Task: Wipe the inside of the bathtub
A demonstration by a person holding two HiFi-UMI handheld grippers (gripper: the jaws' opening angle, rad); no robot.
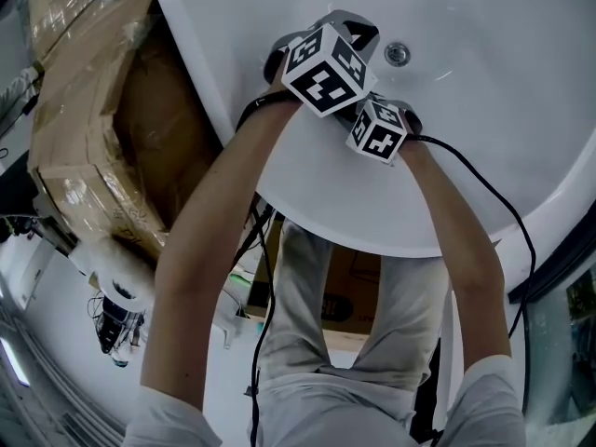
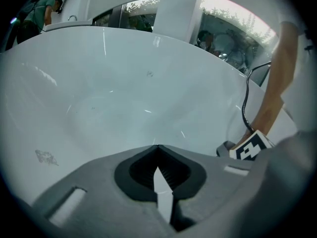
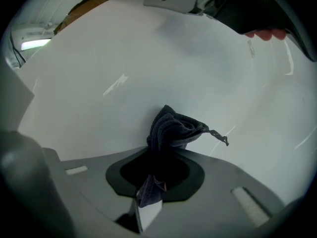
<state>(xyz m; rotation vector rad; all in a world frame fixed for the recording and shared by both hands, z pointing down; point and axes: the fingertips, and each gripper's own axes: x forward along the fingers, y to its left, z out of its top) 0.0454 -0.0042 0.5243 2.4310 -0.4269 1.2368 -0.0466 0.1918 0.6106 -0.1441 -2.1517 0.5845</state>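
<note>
Dark cloth pinched in right hand-held gripper, inside bathtub | left hand-held gripper clenched, empty

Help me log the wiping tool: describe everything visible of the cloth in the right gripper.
The cloth is dark grey soft fabric, bunched into a crumpled wad. The right gripper is shut on it: the wad sticks out past the jaws, a short tail hangs behind them. A frayed thread trails from its right side. Behind it is the white bathtub wall; contact cannot be told.
</note>
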